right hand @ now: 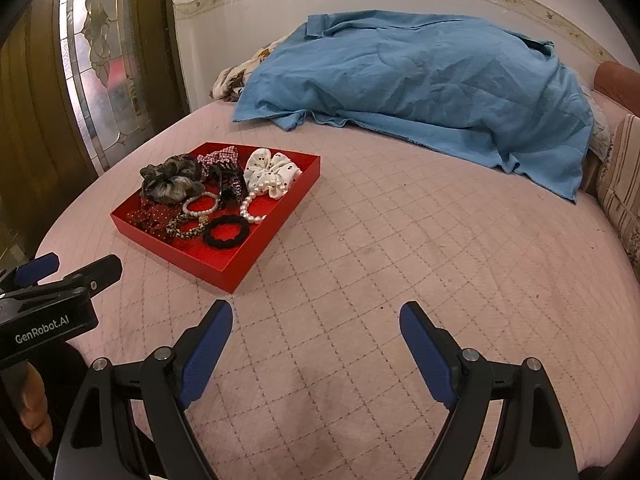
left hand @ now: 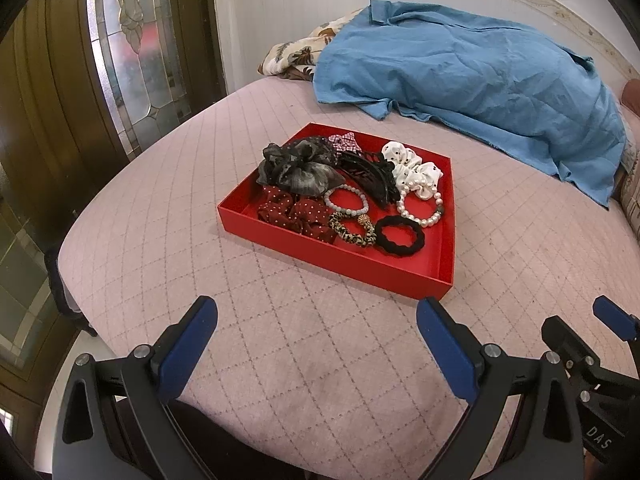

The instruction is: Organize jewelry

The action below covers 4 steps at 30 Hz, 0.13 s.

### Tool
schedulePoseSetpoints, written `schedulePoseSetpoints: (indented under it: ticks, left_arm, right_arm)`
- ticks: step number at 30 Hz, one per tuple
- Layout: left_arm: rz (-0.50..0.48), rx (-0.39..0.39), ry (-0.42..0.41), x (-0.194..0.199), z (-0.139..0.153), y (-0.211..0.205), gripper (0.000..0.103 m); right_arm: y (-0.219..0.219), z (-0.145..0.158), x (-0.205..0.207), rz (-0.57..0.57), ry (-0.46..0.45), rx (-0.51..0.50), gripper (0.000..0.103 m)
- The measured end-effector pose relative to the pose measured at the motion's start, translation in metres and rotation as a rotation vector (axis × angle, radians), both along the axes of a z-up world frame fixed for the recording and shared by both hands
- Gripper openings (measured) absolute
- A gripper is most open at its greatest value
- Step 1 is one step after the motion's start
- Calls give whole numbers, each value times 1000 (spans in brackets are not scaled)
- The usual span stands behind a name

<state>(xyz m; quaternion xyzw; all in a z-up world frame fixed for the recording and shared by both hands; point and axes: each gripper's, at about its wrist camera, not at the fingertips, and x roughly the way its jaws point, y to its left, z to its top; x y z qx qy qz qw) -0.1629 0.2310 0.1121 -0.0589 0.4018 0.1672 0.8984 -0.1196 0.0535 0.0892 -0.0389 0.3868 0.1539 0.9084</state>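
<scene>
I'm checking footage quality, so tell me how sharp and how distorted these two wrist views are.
Left wrist: fisheye bends the bed edge, black corners; red tray sharp, evenly lit. Right wrist: same curvature, the tray crisp, stained-glass door hazy and bright.

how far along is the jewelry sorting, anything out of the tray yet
Nothing looks done yet: the scrunchies, black hair tie, pearl bracelet and claw clip all sit jumbled in the red tray. Nothing is in hand; left gripper and right gripper are open over the bed. All sorting remains.

Soft even indoor light, sharp focus, fisheye bending, dark corner vignetting.
</scene>
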Motion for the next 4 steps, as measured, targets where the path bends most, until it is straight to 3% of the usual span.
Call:
schedulePoseSetpoints:
  ticks: [4]
  left_arm:
    - [5, 6, 13, 2, -2, -1, 99]
  right_arm:
    - [0, -2, 0, 9, 9, 5, 89]
